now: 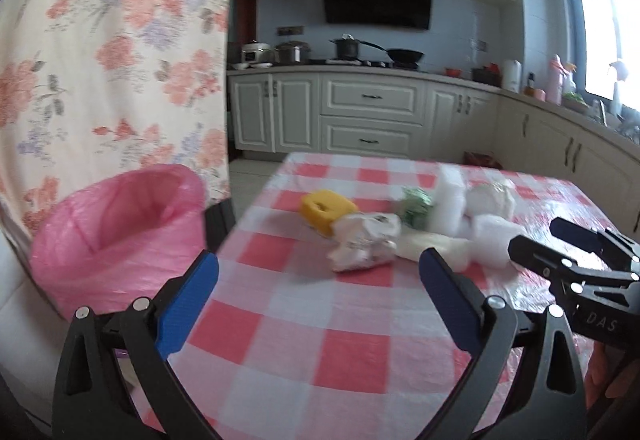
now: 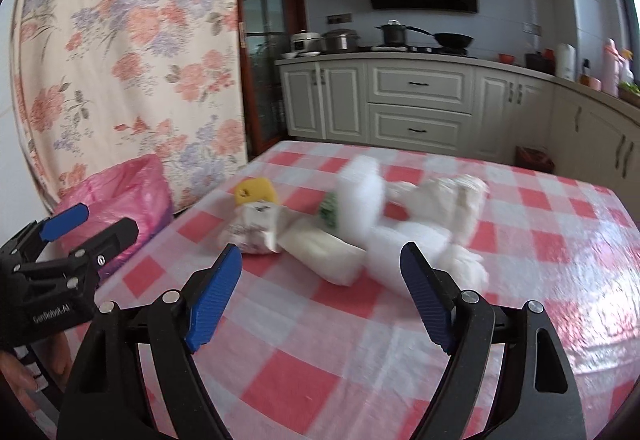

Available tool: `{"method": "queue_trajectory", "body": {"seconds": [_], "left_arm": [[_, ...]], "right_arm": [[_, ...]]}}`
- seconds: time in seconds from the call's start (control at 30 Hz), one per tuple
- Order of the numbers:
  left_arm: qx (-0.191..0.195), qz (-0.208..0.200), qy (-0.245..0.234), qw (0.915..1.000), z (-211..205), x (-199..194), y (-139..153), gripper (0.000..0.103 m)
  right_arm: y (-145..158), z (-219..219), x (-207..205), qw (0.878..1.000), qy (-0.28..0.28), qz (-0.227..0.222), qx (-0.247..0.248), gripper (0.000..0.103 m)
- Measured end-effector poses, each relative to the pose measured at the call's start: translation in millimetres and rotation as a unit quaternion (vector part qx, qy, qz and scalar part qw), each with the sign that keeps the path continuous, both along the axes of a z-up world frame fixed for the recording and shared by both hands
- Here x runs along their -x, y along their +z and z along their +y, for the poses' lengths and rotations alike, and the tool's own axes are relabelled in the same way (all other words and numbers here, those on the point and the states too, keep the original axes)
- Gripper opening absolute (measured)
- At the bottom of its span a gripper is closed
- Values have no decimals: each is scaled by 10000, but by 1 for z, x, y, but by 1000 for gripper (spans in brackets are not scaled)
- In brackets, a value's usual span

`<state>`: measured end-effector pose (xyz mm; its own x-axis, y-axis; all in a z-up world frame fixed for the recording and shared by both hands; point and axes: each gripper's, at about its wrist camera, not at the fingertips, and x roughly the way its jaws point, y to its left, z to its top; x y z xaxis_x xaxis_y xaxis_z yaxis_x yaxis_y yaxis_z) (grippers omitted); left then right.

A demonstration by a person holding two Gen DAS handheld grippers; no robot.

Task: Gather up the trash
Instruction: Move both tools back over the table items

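Kitchen: cream cabinets, black hood, pots on the stove, a floral curtain (image 1: pixel 116 52) at 10 o'clock. Foreground: counter (image 1: pixel 304 352) under a red-and-white check cloth.

Trash, clustered mid-counter at 12 to 1 o'clock of the left camera, all blurred:
- yellow piece (image 1: pixel 327 209), leftmost
- crumpled wrapper (image 1: pixel 366 246), touching the yellow piece
- green scrap (image 1: pixel 416 206), behind the wrapper
- white foam block (image 1: pixel 450 200), upright
- pale roll (image 2: pixel 320 254) and white wads (image 2: pixel 440 200), heaped together

Receptacle: pink bag (image 1: pixel 116 232), mouth open, off the counter's left edge at 9 o'clock.

Left hand-held gripper (image 1: pixel 318 288): fingers spread wide, nothing between them, hanging over bare cloth short of the wrapper.
Right hand-held gripper (image 2: pixel 320 292): also spread wide and empty, the roll just beyond its tips.

Step, as judged: the first pick, nothing yet collected. To do it well, take the nearest piece, wrapper for the left, roll for the right. Straddle it fully before closing, since light crumpled stuff slips or drags its neighbours. Carry it low over the edge and release well inside the bag's mouth.

View differences: the left camera looks into the bag's open mouth; the right shows only the bag's side. The right camera shows a dark door frame beside the curtain and the roll's full length.
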<state>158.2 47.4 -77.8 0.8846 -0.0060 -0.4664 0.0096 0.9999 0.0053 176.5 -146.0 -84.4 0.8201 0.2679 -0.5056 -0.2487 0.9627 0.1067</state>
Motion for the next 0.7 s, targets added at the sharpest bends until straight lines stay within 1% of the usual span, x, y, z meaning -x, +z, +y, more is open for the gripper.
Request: {"method": "queue_trajectory", "body": {"seconds": [0.07, 0.17, 0.23, 0.33, 0.47, 0.57, 0.6, 0.7], "left_arm": [[-81, 85, -203, 9997, -18, -4, -7, 97], [-68, 191, -366, 9991, -34, -9, -15, 97], [-47, 256, -436, 9987, -40, -14, -19, 97], [-117, 309, -482, 9983, -49, -21, -24, 97], [-181, 406, -520, 9977, -55, -36, -29, 97], [-220, 466, -580, 9970, -62, -45, -32, 97], [-244, 458, -556, 9971, -64, -47, -33, 97], [-257, 419, -524, 9974, -68, -51, -33, 97]], "right_arm": [[-6, -18, 2, 9997, -222, 63, 2, 76], [-14, -41, 3, 9987, -488, 176, -25, 76], [-19, -53, 1, 9976, -641, 245, -31, 76], [-25, -67, -7, 9957, -853, 356, -62, 76], [-32, -73, -22, 9940, -981, 476, 42, 73], [-41, -76, -35, 9917, -1053, 738, 20, 69], [-42, -78, -38, 9913, -1075, 761, -32, 69], [-41, -76, -48, 9904, -1145, 763, 100, 68]]}}
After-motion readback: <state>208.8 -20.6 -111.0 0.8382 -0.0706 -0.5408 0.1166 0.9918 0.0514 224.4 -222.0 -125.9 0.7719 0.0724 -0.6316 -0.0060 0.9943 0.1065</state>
